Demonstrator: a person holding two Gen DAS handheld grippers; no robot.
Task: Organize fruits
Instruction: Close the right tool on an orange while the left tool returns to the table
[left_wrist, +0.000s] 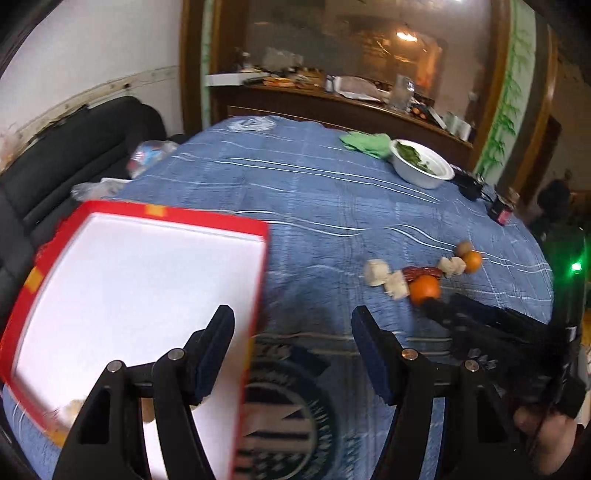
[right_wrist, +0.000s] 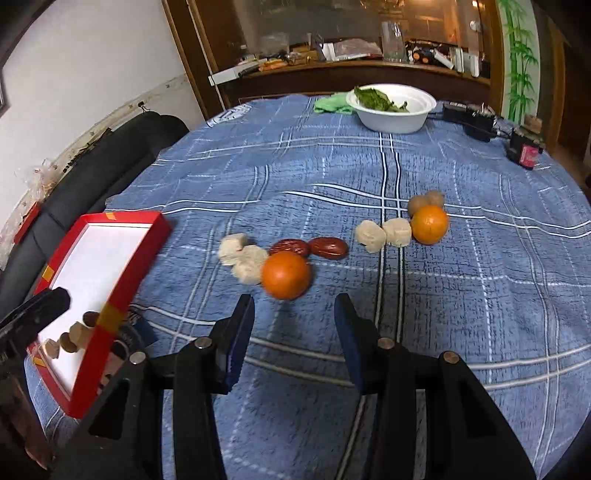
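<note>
A red box with a white inside (left_wrist: 129, 295) (right_wrist: 99, 266) sits at the table's left and holds a few small brown and beige pieces (right_wrist: 74, 338). Loose fruit lies on the blue cloth: a near orange (right_wrist: 285, 274) (left_wrist: 425, 288), a far orange (right_wrist: 429, 224) (left_wrist: 472, 260), two red dates (right_wrist: 310, 247), beige chunks (right_wrist: 242, 256) (right_wrist: 384, 234) and brown round fruits (right_wrist: 424, 201). My left gripper (left_wrist: 293, 325) is open and empty, over the box's right edge. My right gripper (right_wrist: 294, 310) is open and empty, just short of the near orange; it also shows in the left wrist view (left_wrist: 436, 306).
A white bowl of green leaves (right_wrist: 391, 107) (left_wrist: 421, 164) and a green cloth (right_wrist: 330, 103) stand at the table's far side. Black chargers and a small dark box (right_wrist: 524, 151) lie at the far right. A black sofa (right_wrist: 92, 177) runs along the left.
</note>
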